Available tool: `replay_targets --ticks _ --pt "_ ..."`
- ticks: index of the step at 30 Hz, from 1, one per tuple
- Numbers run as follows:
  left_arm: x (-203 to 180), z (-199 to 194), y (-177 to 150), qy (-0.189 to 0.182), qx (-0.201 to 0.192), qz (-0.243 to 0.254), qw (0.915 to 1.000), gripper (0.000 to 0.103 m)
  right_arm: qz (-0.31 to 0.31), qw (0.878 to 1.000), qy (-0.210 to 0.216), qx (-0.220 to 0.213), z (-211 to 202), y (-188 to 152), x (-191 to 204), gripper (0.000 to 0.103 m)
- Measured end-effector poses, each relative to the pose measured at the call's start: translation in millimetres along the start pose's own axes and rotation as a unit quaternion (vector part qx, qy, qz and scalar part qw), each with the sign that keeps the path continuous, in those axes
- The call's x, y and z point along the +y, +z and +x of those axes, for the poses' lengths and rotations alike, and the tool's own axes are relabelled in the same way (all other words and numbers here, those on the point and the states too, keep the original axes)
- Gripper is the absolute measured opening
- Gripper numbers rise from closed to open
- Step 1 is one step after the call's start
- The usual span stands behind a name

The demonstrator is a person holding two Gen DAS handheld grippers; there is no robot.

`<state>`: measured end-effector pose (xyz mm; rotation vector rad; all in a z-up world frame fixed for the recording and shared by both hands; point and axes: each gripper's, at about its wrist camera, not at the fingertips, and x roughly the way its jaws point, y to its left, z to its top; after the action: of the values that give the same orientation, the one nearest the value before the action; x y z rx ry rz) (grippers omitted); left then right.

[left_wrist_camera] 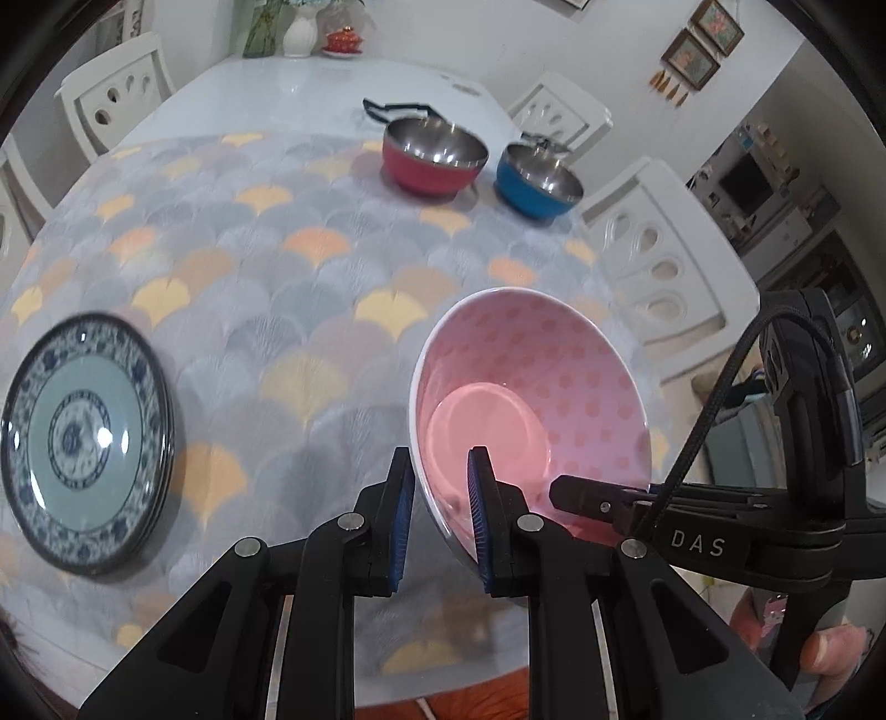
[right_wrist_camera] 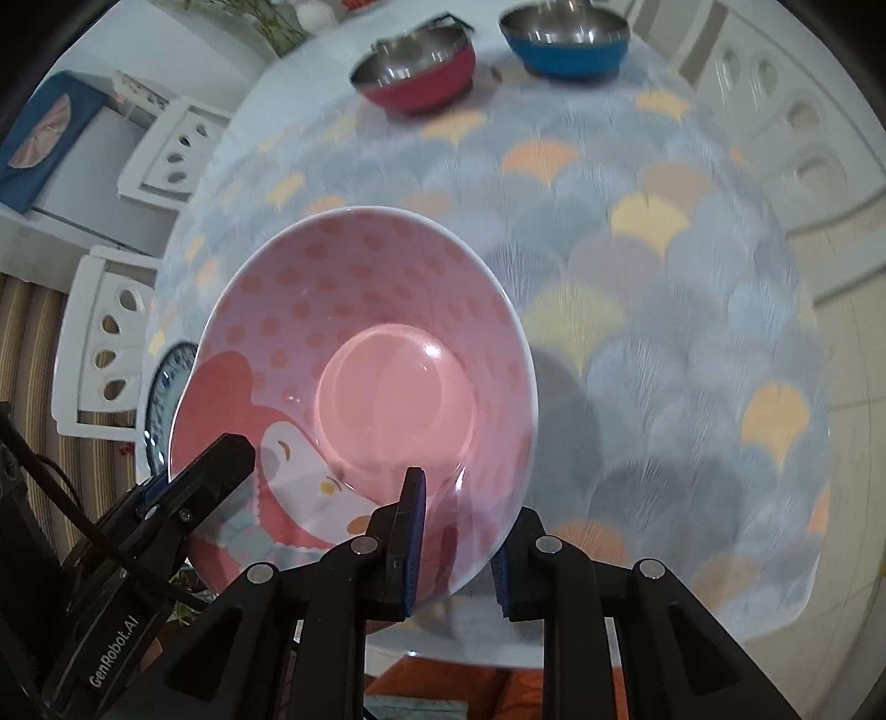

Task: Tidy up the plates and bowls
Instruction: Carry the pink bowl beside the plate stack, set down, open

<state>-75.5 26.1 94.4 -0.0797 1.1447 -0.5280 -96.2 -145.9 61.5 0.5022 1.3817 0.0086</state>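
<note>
A home dining room: white carved chairs (left_wrist_camera: pixel 659 260) ring a cloth-covered worktop (left_wrist_camera: pixel 266 288), framed pictures (left_wrist_camera: pixel 700 44) hang on the wall, and probably kitchen shelving (left_wrist_camera: pixel 775 188) stands beyond.

Both claws (left_wrist_camera: pixel 440 520) (right_wrist_camera: pixel 457 545) clamped, angled downward

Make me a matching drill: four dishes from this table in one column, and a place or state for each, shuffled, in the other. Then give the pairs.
Things:
1. pink bowl
2. plate
3. red bowl
4. blue bowl

Places or states:
A. far side of the table, nearest the right-hand chair
B. flat on the cloth at the left, alone
C. gripped at the rim by both tongs, tilted
D. far side of the table, just left of another steel-lined bowl

Pairs: 1-C, 2-B, 3-D, 4-A
</note>
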Motion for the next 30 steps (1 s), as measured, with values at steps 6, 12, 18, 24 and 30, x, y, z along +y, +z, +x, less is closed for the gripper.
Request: replay_targets --ticks 6,12,18,24,30 --pt "3 9 -13 0.015 0.009 0.011 0.9998 0.016 0.023 1.0 0.002 0.01 11 -10 -8 0.021" --pt "5 15 -12 0.021 0.001 0.016 0.9997 0.016 0.031 0.999 -0.007 -0.01 11 -15 -12 0.021" --pt "9 14 -10 0.026 -0.009 0.017 0.9995 0.016 0.034 0.999 -0.009 -0.034 3 -17 -11 0.021" --pt "18 3 -10 0.028 -0.024 0.012 0.9992 0.016 0.035 0.998 -0.008 -0.05 -5 -23 -9 0.021" --pt "25 -22 -8 0.026 -0.044 0.01 0.9987 0.016 0.041 0.997 -0.007 -0.058 -25 -33 -10 0.021"
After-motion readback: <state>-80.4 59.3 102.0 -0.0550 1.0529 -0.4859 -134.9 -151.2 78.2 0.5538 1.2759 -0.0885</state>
